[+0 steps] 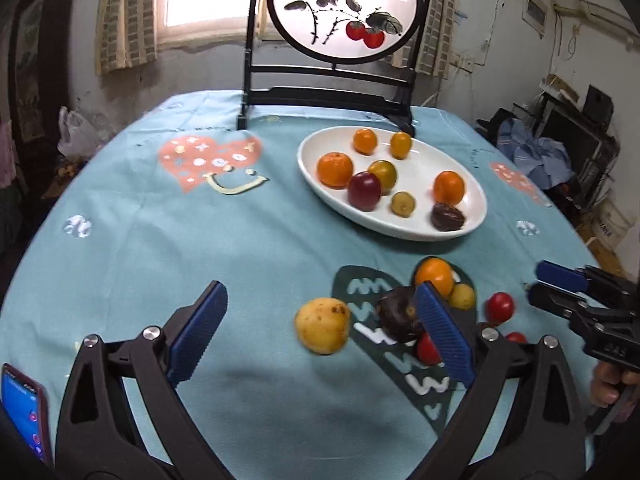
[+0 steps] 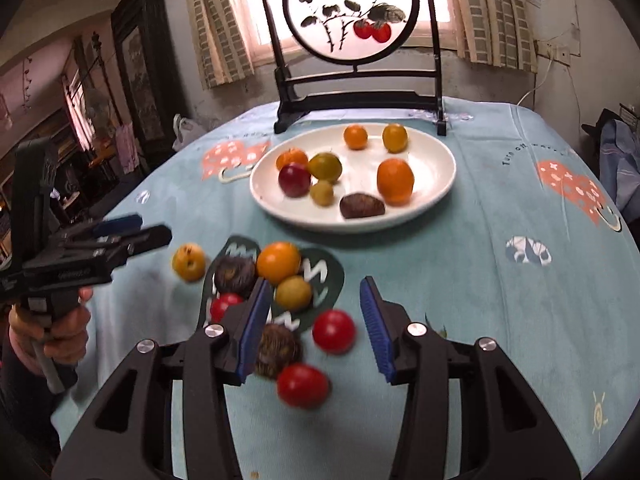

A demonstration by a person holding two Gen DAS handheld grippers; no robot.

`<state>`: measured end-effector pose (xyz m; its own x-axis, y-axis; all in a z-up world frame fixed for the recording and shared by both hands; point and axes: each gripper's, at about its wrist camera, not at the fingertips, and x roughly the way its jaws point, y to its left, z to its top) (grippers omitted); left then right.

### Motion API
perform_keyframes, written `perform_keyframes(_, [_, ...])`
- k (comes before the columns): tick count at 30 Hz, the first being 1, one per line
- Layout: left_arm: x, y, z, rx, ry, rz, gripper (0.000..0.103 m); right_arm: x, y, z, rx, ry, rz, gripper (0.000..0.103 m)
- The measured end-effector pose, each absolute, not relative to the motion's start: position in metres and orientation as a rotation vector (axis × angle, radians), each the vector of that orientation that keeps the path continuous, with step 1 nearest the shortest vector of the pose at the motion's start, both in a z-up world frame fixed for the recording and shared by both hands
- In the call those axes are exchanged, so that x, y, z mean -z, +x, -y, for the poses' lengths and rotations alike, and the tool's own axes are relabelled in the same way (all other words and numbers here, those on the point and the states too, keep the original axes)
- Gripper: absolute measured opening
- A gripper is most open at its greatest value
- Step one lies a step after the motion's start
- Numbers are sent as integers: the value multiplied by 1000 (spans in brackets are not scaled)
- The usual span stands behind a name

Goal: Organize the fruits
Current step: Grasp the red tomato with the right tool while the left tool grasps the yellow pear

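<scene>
A white oval plate [image 1: 472, 222] [image 2: 440, 184] holds several fruits: oranges, yellow-green plums, a dark red plum [image 1: 364, 191] and a brown date. Loose fruits lie on the blue tablecloth in front of it: a yellow pear [image 1: 322, 325] [image 2: 188, 262], an orange [image 1: 434, 276] [image 2: 279, 262], dark brown fruits [image 1: 398, 318], a small yellow fruit and red tomatoes [image 2: 333, 331] [image 2: 303, 385]. My left gripper [image 1: 320, 328] is open, with the yellow pear between its fingers. My right gripper [image 2: 316, 328] is open, with a red tomato between its fingers.
A black stand with a round painted screen [image 1: 344, 6] [image 2: 352, 12] stands behind the plate. A phone [image 1: 24, 408] lies at the near left edge. The right gripper shows at the right of the left wrist view [image 1: 576, 292]; the left one shows at the left of the right wrist view [image 2: 100, 244].
</scene>
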<state>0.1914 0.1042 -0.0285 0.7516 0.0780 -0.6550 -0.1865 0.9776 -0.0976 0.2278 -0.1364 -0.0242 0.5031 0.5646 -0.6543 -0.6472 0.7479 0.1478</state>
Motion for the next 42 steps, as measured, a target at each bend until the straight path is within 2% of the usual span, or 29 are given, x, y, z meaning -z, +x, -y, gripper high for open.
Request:
perform_keyframes(7, [35,187,-111,-180,-164,-728,96,44,213,136,-781,-181,-816,47])
perform_keyframes(28, [39,185,-120,-207,-178,-751,96,54,210,132,-774,-241,-863,47])
perform_keyframes(39, [40,183,-122,-216,-182,-752,96,62,214,127,-760,-274,-905,38])
perform_keyframes(42, [40,183,-123,-219,-186,-754,96,63,214,125,-769,-280,-915,32])
